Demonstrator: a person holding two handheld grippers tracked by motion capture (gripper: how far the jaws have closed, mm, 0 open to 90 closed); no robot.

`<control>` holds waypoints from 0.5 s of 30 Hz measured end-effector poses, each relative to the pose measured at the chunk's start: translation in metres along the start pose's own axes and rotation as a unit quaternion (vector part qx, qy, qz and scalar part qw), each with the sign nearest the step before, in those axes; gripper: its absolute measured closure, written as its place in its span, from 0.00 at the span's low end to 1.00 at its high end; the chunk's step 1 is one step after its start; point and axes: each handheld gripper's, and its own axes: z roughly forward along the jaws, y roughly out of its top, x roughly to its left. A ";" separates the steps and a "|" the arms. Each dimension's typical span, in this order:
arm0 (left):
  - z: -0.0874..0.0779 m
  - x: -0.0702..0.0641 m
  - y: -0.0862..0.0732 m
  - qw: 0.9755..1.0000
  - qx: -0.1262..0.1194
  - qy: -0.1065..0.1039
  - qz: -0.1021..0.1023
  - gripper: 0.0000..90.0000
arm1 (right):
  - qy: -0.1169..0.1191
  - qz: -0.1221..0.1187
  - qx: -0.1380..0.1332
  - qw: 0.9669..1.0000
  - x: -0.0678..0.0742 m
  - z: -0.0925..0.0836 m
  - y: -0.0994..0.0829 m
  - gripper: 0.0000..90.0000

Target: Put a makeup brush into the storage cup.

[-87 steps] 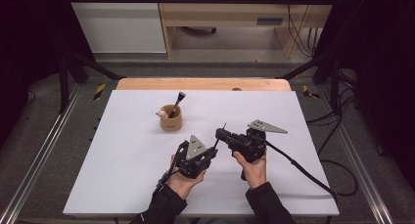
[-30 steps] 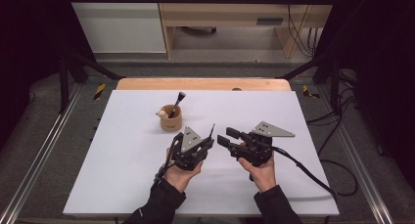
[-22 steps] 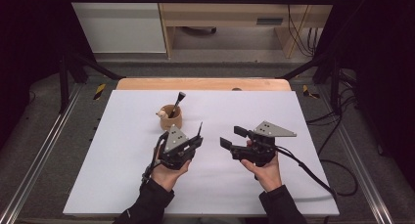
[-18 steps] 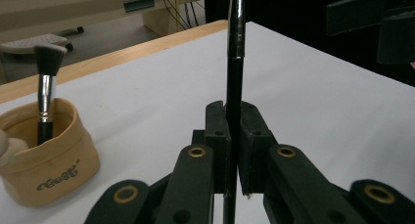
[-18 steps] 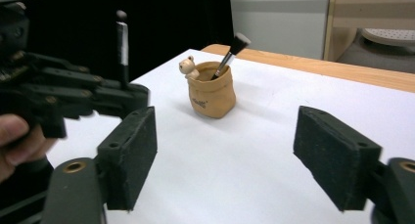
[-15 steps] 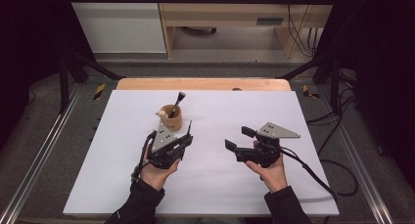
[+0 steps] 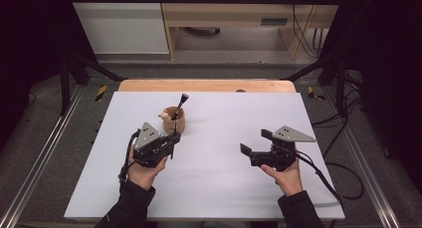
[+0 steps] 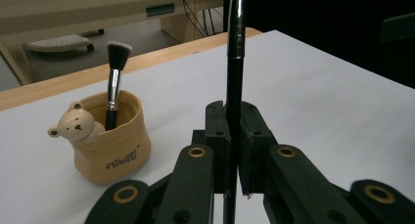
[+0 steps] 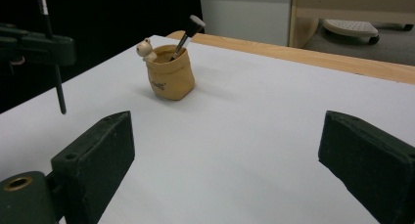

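Clamping a thin black stick (image 8: 234, 87), the left gripper (image 7: 171, 141) has its jaws shut tight on the shaft. In the left gripper view the stick stands upright between the pads, its long axis running straight up past the top edge and a short end hanging below the jaws. In the right gripper view the same stick (image 9: 54, 67) hangs near vertical, its lower tip clear of the table (image 7: 224, 188). The left hand (image 7: 144, 171) comes in from the near edge, forearm angled toward the far left, gripper just beside the pot (image 7: 174, 119).

Across the table, the right gripper (image 7: 256, 146) has just been opening; its jaws stand wide apart with nothing between them. It points left, held by the right hand (image 7: 286, 175), well apart from the left one.

The pot, a tan cup with a small bear head on its rim, stands left of centre. A brush (image 8: 115, 82) leans in it, bristles up, tilted toward the far right in the high view.

White table lies bare between the grippers and out to the near and right edges.
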 end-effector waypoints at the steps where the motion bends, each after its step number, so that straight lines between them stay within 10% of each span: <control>1: 0.000 0.001 0.001 1.000 -0.001 0.001 0.000 0.93 | -0.003 -0.004 0.001 1.000 -0.001 -0.001 -0.001 0.07; 15: -0.005 0.023 0.023 1.000 -0.010 0.014 0.002 0.93 | -0.035 -0.017 0.018 0.999 -0.015 -0.013 -0.012 0.07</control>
